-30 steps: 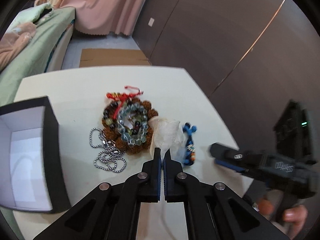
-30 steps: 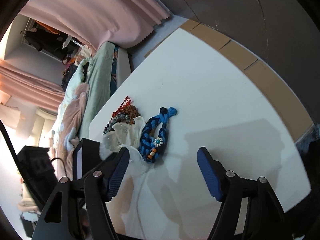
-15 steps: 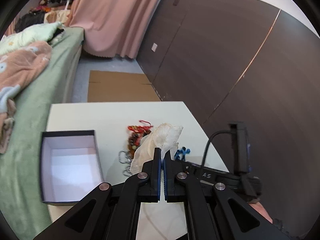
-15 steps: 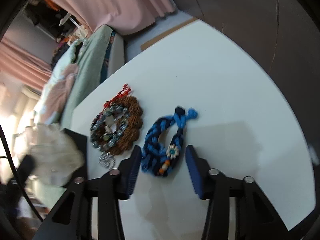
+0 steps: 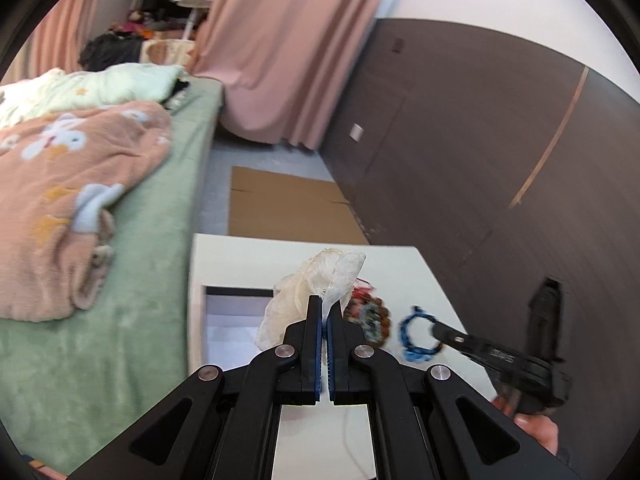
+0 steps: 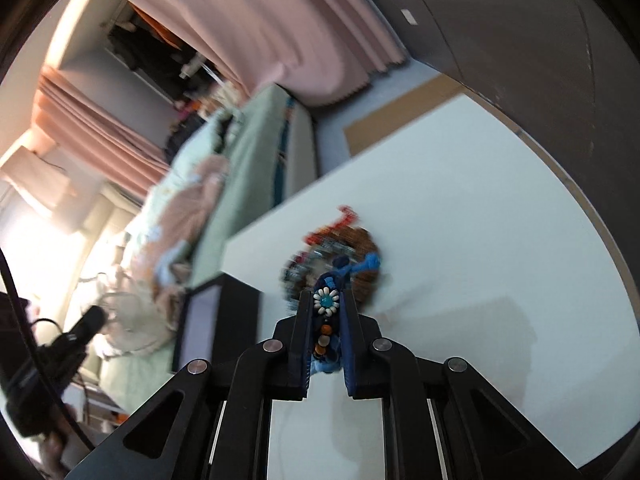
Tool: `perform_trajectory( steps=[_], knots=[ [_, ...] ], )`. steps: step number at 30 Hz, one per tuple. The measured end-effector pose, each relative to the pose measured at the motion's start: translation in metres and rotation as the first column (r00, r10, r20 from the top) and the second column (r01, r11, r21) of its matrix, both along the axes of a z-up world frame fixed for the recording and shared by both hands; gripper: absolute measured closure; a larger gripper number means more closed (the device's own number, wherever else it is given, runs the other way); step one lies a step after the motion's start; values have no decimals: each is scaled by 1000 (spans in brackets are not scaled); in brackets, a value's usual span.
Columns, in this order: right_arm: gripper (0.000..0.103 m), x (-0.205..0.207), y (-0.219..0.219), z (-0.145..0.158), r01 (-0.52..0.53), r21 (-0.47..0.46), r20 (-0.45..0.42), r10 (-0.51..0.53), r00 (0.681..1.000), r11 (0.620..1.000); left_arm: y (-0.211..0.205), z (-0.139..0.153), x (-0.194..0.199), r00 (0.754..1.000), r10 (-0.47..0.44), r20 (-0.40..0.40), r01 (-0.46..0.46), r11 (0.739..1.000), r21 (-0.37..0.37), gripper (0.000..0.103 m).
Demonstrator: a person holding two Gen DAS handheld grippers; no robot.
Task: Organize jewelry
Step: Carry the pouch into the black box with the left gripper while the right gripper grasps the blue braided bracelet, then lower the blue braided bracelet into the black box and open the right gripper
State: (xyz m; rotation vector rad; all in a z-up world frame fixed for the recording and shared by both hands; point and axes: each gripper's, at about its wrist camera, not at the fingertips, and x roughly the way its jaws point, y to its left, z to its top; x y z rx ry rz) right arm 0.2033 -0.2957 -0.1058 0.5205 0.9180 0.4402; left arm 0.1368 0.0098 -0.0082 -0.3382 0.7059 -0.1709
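Note:
My left gripper [image 5: 324,305] is shut on a white sheer pouch [image 5: 316,280] and holds it up over the table. Below it an open black box [image 5: 232,320] with a white inside stands at the table's left edge. A pile of bead bracelets [image 5: 374,316] with red cord lies to its right. The jaws of my right gripper [image 6: 326,300] are closing on a blue braided bracelet [image 6: 326,301] with a white flower bead, and its pads press on the braid. In the left wrist view that bracelet [image 5: 416,336] hangs as a ring from the right gripper [image 5: 438,332].
The white table [image 6: 480,240] stands beside a green bed [image 5: 120,240] with a pink blanket. Flat cardboard [image 5: 280,208] lies on the floor beyond it. A dark wall panel [image 5: 480,160] runs along the right. The left gripper [image 6: 94,318] shows at the left of the right wrist view.
The left gripper rose and drew back with the pouch, away from the bead pile. The right gripper's jaws narrowed from wide apart onto the blue bracelet and lifted it.

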Motion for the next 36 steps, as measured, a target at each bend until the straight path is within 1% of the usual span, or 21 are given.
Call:
perform_trajectory(
  steps=[1,4,5,7,8,9,10,11,13,16,19,21,22,24,25,26,28,30,32,34,36],
  knots=[
    [89,-1,2,4,-3,7,11,3,1000,1000,5,2,-1,1000,19,1,-19,1000,2,102],
    [89,-3,12,13,-20,68,19,19,1000,997,18,5,0,999,46,-4,-46,999,-9,101],
    [89,-4,17,16,-29,86,23,27,999,996,22,5,1,998,57,-15,-57,998,-8,97],
    [89,-6,30,20,-50,86,31,47,998,995,30,5,2,996,75,-42,-76,997,-18,79],
    [89,-7,40,24,-75,84,39,72,997,994,34,4,1,996,81,-48,-83,996,-32,51],
    [89,-7,46,26,-92,84,45,88,995,992,37,4,0,995,93,-45,-95,994,-44,21],
    [89,-8,53,29,-108,83,53,104,993,991,40,4,-4,994,105,-35,-107,993,-55,9],
    [89,-10,62,33,-126,84,64,121,991,989,44,5,-9,993,117,-17,-118,991,-64,0],
    [89,-10,78,41,-162,84,87,154,984,983,48,8,-16,992,123,8,-122,989,-79,0],
    [89,-10,99,52,-206,86,112,196,974,975,56,9,-21,992,125,-4,-125,989,-78,0],
    [89,-7,119,56,-248,106,123,234,964,963,64,12,-30,990,141,12,-140,986,-91,1],
    [88,-7,134,60,-283,115,133,268,954,952,68,13,-35,987,163,17,-161,984,-83,1],
    [87,-7,141,61,-303,112,133,288,948,946,70,13,-37,985,169,17,-167,983,-80,1],
    [64,-4,158,62,-334,72,111,325,939,940,73,14,-38,986,165,14,-163,983,-83,1],
    [40,-1,161,62,-339,52,99,333,938,939,73,14,-39,987,161,13,-159,984,-83,1],
    [29,2,161,63,-322,28,100,318,943,946,73,15,-39,987,158,16,-156,985,-78,1],
    [28,5,152,67,-287,21,127,282,951,958,71,16,-41,987,159,24,-157,986,-58,1],
    [28,13,138,68,-260,16,129,256,958,965,69,16,-39,985,169,26,-168,985,-38,1],
    [28,22,118,65,-195,-2,126,194,973,981,67,16,-37,985,169,26,-168,985,-34,1],
    [28,28,101,61,-148,16,111,146,983,989,63,15,-32,988,152,24,-151,988,-35,1],
    [28,33,78,49,-105,51,93,99,991,993,56,14,-27,991,135,23,-135,991,-20,2]
  ],
)
